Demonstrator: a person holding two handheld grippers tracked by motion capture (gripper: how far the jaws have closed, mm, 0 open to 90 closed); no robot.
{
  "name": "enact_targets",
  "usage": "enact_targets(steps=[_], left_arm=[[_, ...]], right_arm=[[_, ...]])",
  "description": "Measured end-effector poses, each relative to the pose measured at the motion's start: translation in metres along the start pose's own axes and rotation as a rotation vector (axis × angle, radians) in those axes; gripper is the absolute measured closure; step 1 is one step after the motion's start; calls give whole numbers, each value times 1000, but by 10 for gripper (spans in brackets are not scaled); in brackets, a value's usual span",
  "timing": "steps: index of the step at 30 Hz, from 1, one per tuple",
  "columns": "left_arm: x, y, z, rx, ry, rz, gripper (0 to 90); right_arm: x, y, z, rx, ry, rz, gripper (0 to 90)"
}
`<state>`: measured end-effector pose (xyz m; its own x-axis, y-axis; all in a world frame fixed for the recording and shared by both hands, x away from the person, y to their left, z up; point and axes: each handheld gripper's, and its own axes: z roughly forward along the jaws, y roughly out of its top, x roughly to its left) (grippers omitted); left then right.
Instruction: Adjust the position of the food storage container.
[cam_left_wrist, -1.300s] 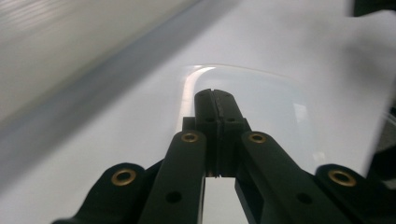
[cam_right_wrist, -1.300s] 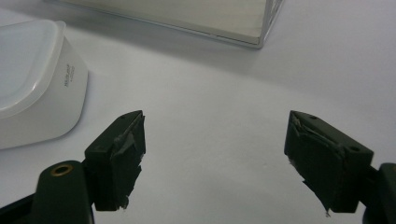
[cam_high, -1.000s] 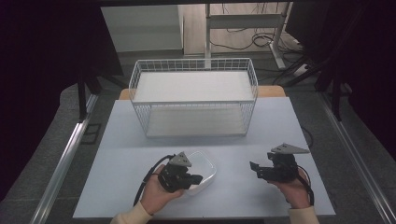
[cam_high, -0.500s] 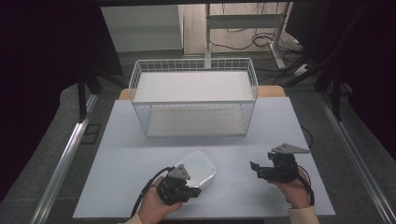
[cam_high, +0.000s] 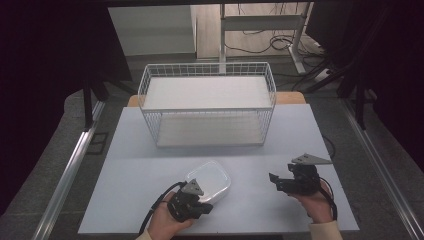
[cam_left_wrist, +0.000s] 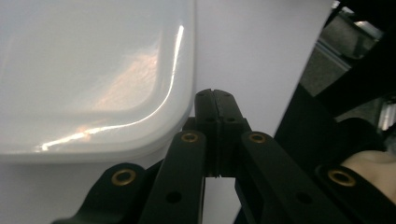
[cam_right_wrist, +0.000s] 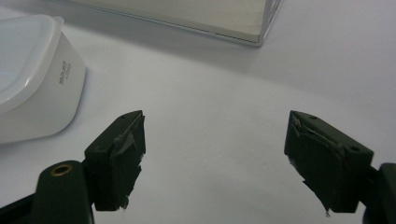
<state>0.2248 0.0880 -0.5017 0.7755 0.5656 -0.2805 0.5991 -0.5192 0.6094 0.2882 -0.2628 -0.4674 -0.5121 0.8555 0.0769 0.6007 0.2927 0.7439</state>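
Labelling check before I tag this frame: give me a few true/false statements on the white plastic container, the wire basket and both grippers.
1. The white plastic lidded container sits inside the white wire basket. False: it rests on the pale table, in front of the basket.
2. The left gripper has its jaws together. True; nothing is between them, and the container's rim lies just beside them.
3. The right gripper is shut on the container. False: its jaws stand wide apart over bare table, with the container off to one side.
4. The container's lid is on. True.
5. The wire basket holds a second container. False: it shows only its flat white floor.
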Motion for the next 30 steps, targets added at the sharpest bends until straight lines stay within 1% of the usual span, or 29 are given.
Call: enact_targets(steps=[2, 3, 5, 6, 7, 10, 11, 12, 14, 16, 17, 19, 20, 22, 23, 24, 25, 26, 27, 28, 29, 30], left_arm=[[6, -2, -3, -2, 16, -12, 898], [6, -2, -3, -2, 16, -12, 898], [15, -3, -7, -8, 32, -31, 898], [15, -3, -7, -8, 32, -31, 898], [21, -4, -10, -10, 40, -43, 898], [32, -7, -13, -23, 53, -74, 898], [40, -9, -15, -31, 55, -98, 898], [40, -9, -15, -31, 55, -98, 898], [47, -12, -18, -46, 56, -124, 897], [52, -12, -23, -56, 55, -133, 898], [53, -12, -24, -64, 56, -142, 898], [55, -13, -25, -69, 53, -143, 897], [56, -13, -26, -76, 49, -153, 897], [57, -13, -27, -70, 47, -148, 898], [57, -14, -27, -83, 47, -153, 897], [55, -14, -31, -91, 40, -143, 896], [55, -14, -31, -91, 40, -143, 896], [51, -14, -38, -123, 36, -133, 895], [51, -14, -38, -123, 36, -133, 895], [48, -14, -44, -144, 36, -125, 895], [47, -14, -50, -162, 41, -121, 892], [48, -14, -58, -192, 53, -128, 871]], right_arm=[[-1, 0, 0, 0, -2, 0, 204], [-1, 0, 0, 0, -2, 0, 204], [-1, 0, 1, 0, -2, 0, 204], [-1, 0, 1, 0, -2, 0, 204], [-1, 0, 0, 0, -2, 0, 204], [0, 0, 1, 0, 0, -3, 205], [1, 0, 1, -2, 3, -5, 204], [1, 0, 2, -1, 3, -7, 204], [3, 0, 3, 1, 6, -11, 204], [4, 0, 5, 5, 8, -16, 204], [5, 0, 5, 7, 10, -18, 204], [6, 0, 6, 8, 9, -19, 204], [7, 0, 7, 11, 11, -21, 205], [9, 0, 9, 15, 17, -29, 204], [11, 1, 10, 17, 19, -32, 204], [14, 1, 12, 20, 27, -41, 205], [14, 1, 12, 20, 27, -41, 205], [17, 3, 14, 22, 38, -51, 205], [17, 3, 14, 22, 38, -51, 205], [19, 4, 15, 20, 45, -55, 205], [22, 6, 16, 13, 61, -70, 213], [29, 12, 19, 3, 92, -97, 227]])
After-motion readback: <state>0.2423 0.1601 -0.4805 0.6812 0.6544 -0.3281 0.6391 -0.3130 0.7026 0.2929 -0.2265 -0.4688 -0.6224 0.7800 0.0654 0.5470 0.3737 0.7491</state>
